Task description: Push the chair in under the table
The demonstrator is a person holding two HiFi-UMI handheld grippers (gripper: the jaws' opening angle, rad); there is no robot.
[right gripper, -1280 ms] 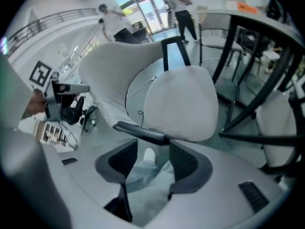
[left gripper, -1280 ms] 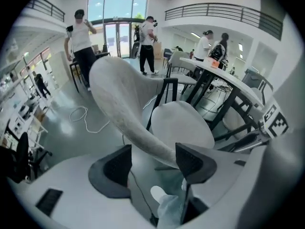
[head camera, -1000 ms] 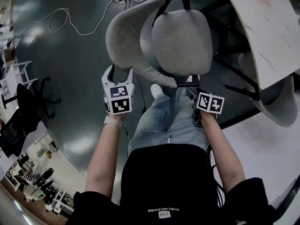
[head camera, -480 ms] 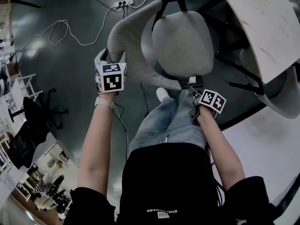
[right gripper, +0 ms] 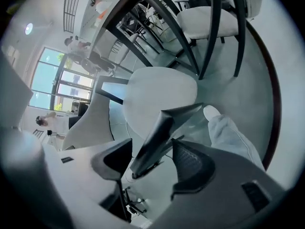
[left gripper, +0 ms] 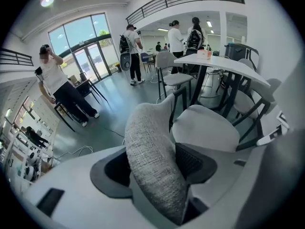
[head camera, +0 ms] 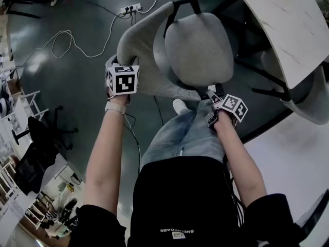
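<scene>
A grey fabric chair, its seat (head camera: 198,48) and curved backrest (head camera: 134,37), stands in front of me beside the white marbled table (head camera: 288,30). My left gripper (head camera: 114,65) is shut on the backrest's outer edge; in the left gripper view the woven backrest (left gripper: 152,151) fills the gap between the jaws of that gripper (left gripper: 155,168). My right gripper (head camera: 210,94) is at the seat's near edge. In the right gripper view a black bar of the chair frame (right gripper: 159,132) runs between the jaws of that gripper (right gripper: 152,161), which are closed on it.
A second grey chair (head camera: 303,104) is tucked under the table at the right. A power strip (head camera: 131,7) and white cable (head camera: 67,40) lie on the dark floor to the left. My jeans leg and white shoe (head camera: 180,106) are just behind the seat. People stand far off (left gripper: 55,85).
My left gripper has moved up and forward from below the backrest onto its edge. The right gripper has shifted slightly up at the seat's near edge.
</scene>
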